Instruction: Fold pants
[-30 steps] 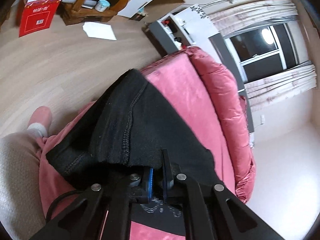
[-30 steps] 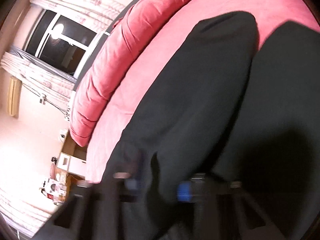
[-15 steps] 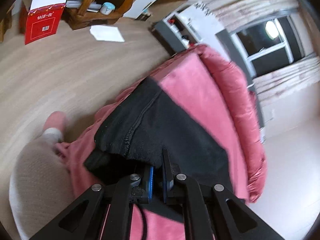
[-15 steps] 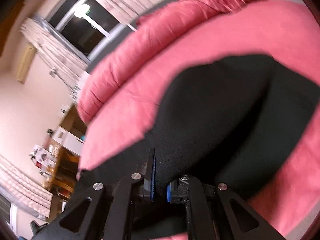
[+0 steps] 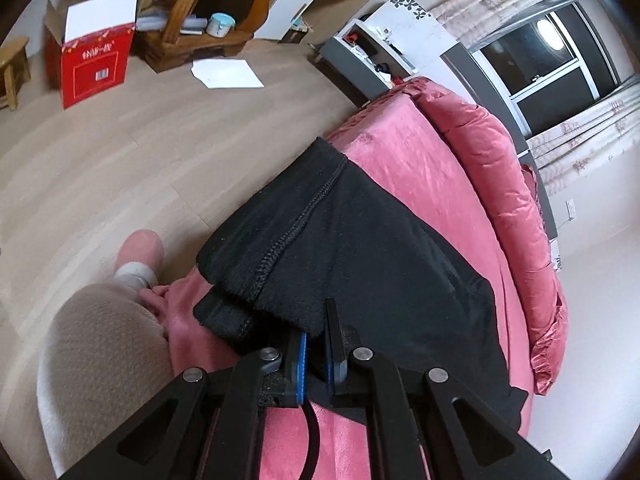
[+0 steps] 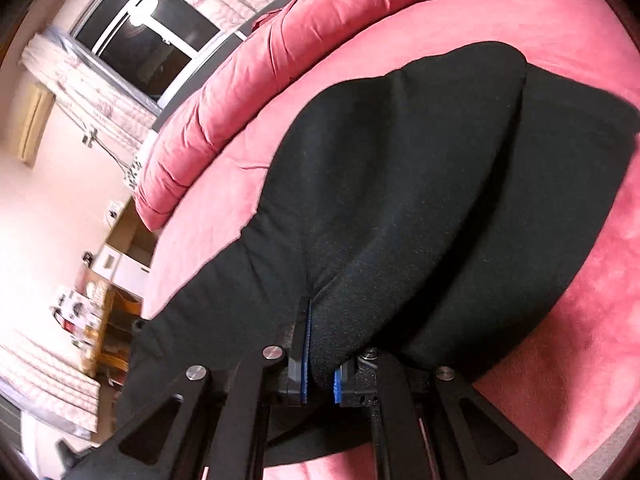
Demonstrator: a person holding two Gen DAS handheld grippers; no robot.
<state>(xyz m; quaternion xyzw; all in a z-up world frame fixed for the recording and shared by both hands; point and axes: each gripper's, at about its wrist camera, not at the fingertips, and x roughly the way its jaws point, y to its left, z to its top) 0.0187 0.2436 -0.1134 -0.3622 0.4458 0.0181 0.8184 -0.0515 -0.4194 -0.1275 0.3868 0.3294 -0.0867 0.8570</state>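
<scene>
Black pants [image 5: 360, 240] doubled over on pink bed [image 5: 420, 160], left claw [image 5: 316, 344] and right claw [image 6: 320, 360] both pinching fabric

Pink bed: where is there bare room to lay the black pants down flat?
Bare bed shows between the pants and the rolled quilt, and past the pants' far end. It is crowded at the near edge, where the left gripper and right gripper pinch bunched cloth beside the person's knee.
</scene>
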